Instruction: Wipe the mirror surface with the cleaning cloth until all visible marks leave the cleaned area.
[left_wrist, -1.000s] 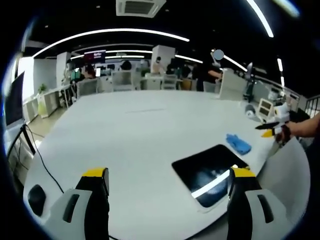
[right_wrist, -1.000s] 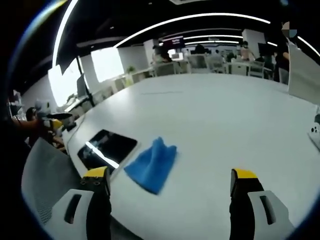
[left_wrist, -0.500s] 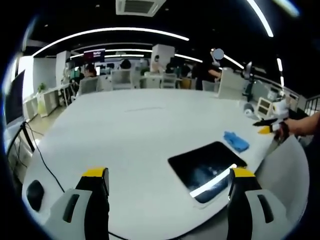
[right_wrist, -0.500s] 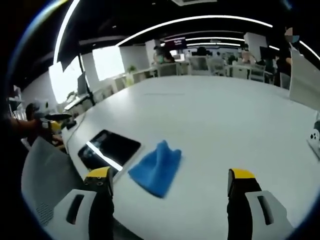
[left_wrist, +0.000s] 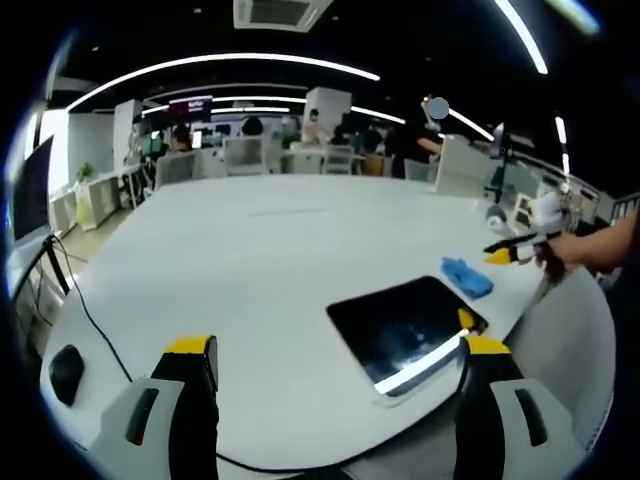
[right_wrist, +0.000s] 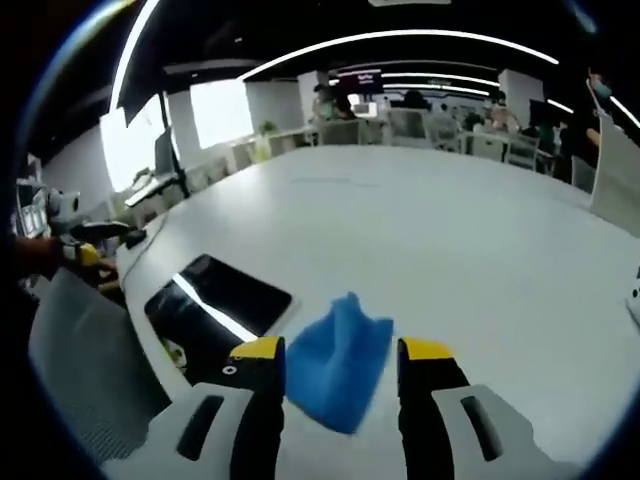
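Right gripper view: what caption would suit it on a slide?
Right gripper jaws narrowed around a blue cleaning cloth on a white table, dark mirror lying alongside.

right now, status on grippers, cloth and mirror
Right gripper jaws either side of the blue cloth, grip unclear. Left gripper open, hovering near the mirror. Mirror flat on the white table, unwiped. Nothing in the way.

Cloth (right_wrist: 338, 358) on the table (right_wrist: 480, 250) between the right gripper's (right_wrist: 342, 352) fingers (right_wrist: 262, 350), mirror (right_wrist: 215, 300) just left of them, touching the cloth's edge, near the table's rim.
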